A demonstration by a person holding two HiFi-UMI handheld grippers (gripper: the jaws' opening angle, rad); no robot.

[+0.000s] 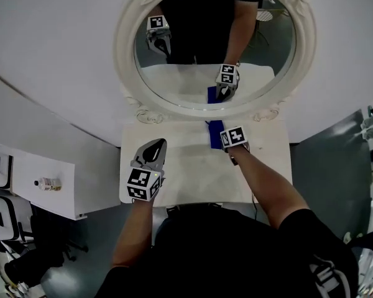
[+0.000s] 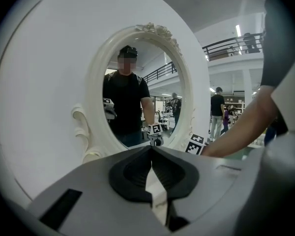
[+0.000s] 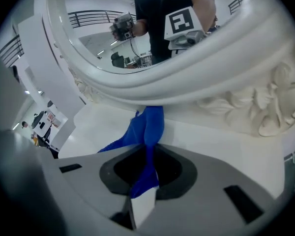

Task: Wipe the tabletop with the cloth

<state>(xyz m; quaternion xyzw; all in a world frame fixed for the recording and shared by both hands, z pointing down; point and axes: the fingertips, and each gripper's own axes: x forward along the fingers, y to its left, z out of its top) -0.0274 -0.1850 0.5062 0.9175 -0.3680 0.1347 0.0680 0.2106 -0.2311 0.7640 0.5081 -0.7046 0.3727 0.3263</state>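
The crumpled blue cloth [image 3: 150, 127] is hanging pinched between the jaws of the right gripper [image 3: 146, 176], trailing ahead of it onto the white surface [image 1: 193, 172] beneath the ornate white mirror frame [image 3: 246, 102]. The left gripper [image 2: 151, 168] is hovering closed and empty. Wiping seems under way; the next move is likely dragging the cloth flat, pressed down.

Blue cloth [image 3: 148, 132] lies crumpled on white tabletop [image 1: 193, 172] by the mirror.
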